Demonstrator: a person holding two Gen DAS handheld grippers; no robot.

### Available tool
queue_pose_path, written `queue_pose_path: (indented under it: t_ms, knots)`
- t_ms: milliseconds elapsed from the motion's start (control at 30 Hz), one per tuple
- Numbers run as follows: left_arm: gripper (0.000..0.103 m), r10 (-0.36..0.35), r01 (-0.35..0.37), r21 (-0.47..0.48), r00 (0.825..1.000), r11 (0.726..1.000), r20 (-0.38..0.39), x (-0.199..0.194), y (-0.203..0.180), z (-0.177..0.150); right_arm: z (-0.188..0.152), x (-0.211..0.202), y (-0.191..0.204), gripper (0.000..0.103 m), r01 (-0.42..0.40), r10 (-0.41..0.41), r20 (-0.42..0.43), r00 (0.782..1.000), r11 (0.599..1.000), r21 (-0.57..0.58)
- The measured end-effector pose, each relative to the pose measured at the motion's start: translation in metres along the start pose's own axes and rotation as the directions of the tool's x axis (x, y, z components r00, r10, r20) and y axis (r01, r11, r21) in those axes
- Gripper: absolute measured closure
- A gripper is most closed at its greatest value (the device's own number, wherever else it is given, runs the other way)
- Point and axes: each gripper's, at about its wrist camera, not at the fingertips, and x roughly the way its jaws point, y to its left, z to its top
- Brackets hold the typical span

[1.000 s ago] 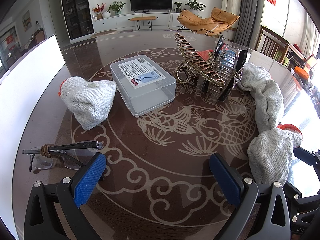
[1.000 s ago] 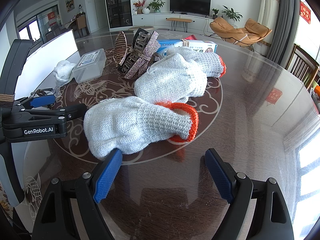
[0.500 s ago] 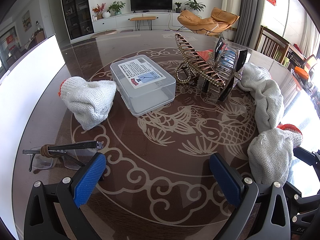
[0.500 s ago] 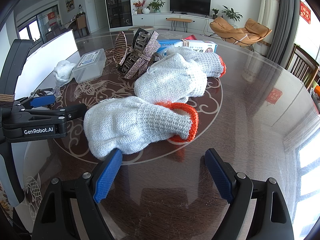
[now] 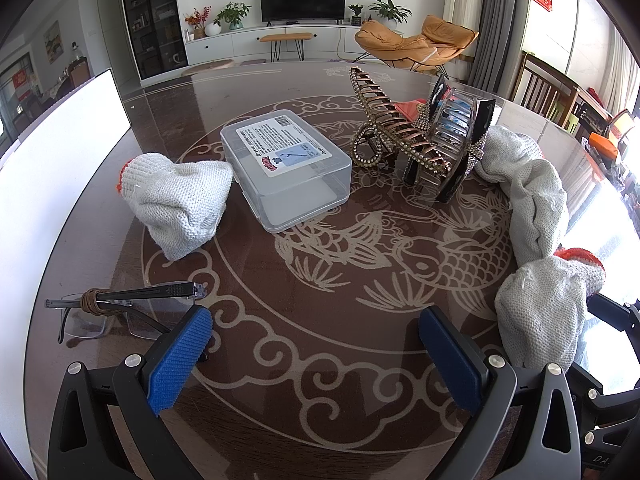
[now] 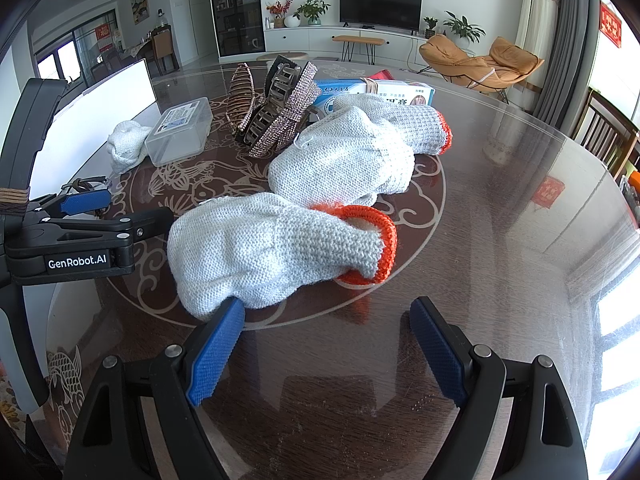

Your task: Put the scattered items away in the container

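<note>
Three grey knit gloves with orange cuffs show from my left wrist: one (image 5: 180, 196) touching the left side of the clear lidded plastic box (image 5: 286, 168), two (image 5: 528, 200) (image 5: 548, 308) well right of it, and two rhinestone hair claws (image 5: 416, 140) just right of it. My left gripper (image 5: 316, 360) gapes empty.

From my right wrist, my right gripper (image 6: 324, 348) stands wide apart, its left pad (image 6: 218, 350) touching the nearest glove (image 6: 276, 248). Nothing has moved since earlier.

Round glass-topped table (image 5: 320, 360) with fish pattern carries clear lidded box (image 5: 286, 168) ahead of the left gripper, knit gloves (image 6: 280, 252) by the right gripper, hair claws (image 5: 420, 140), eyeglasses (image 5: 120, 308), medicine carton (image 6: 372, 92).
</note>
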Motion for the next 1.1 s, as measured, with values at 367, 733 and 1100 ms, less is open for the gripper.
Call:
queue_pose_path:
  t_ms: [367,733,1100]
  knots:
    - [0.000,-0.059,0.057,-0.046,0.998,0.997,-0.024,-0.029,0.007,-0.031,0.000,0.000,0.000,0.017,-0.001,0.001,0.000,1.000,1.000,0.000]
    - [0.000,-0.047,0.070,-0.370,0.996,0.926,0.071,-0.071,0.087,-0.021,0.000,0.000,0.000,0.017,0.000,0.000,0.000,1.000,1.000,0.000]
    - [0.000,0.215,-0.297,-0.486,0.952,0.822,-0.218,-0.001,0.105,0.003,0.000,0.000,0.000,0.017,-0.001,0.001,0.000,1.000,1.000,0.000]
